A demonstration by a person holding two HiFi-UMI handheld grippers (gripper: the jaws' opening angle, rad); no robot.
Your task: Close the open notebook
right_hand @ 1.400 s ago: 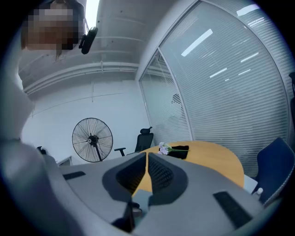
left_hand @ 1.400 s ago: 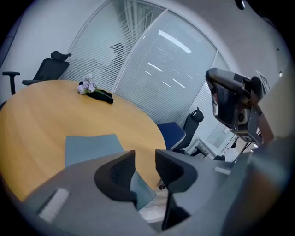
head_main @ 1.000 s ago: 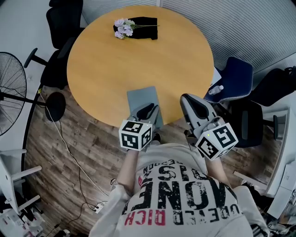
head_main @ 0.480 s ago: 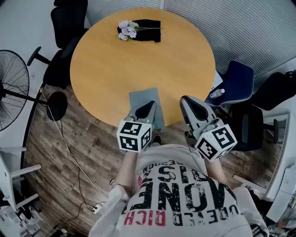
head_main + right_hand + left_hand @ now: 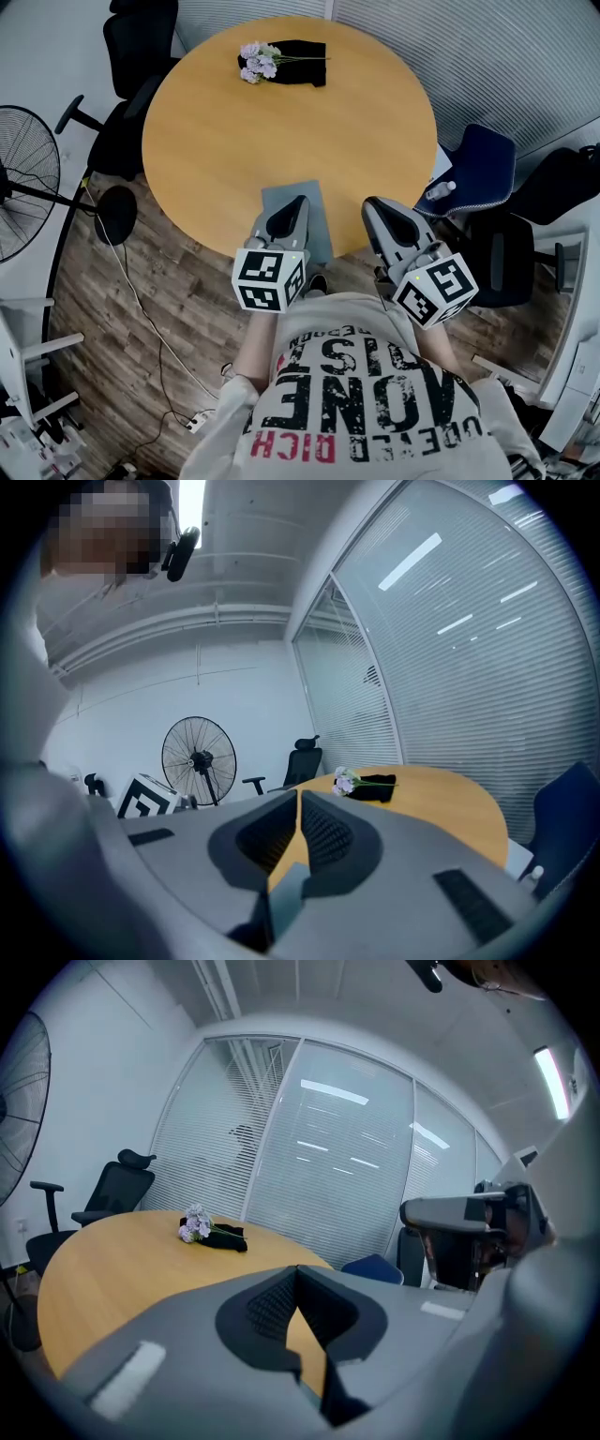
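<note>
The left gripper [image 5: 289, 208] is stretched out from the person's body over the near edge of the round table [image 5: 216, 141]. Its marker cube is close to the chest and its tips point away, across the table and a little downwards. Its jaws have just been closing and are now together, with nothing between them (in the left gripper view [image 5: 298, 1277] only the orange tabletop shows through the small gap lower down).

The notebook [image 5: 317, 214] lies flat at the near edge of the table, closed, with its grey cover up. In the head view the left gripper's tips lie over the left half of the notebook, but I cannot tell whether they touch the cover.

The right gripper [image 5: 373, 208] is just beside the notebook's right edge, apart from it, at the rim of the table. It points the same way as the left one and is almost level. Its jaws also meet at the tips and are empty [image 5: 298, 797].

On the far side of the table, well apart from both grippers, some pale flowers [image 5: 255, 60] lie on a black cloth [image 5: 302, 52].
</note>
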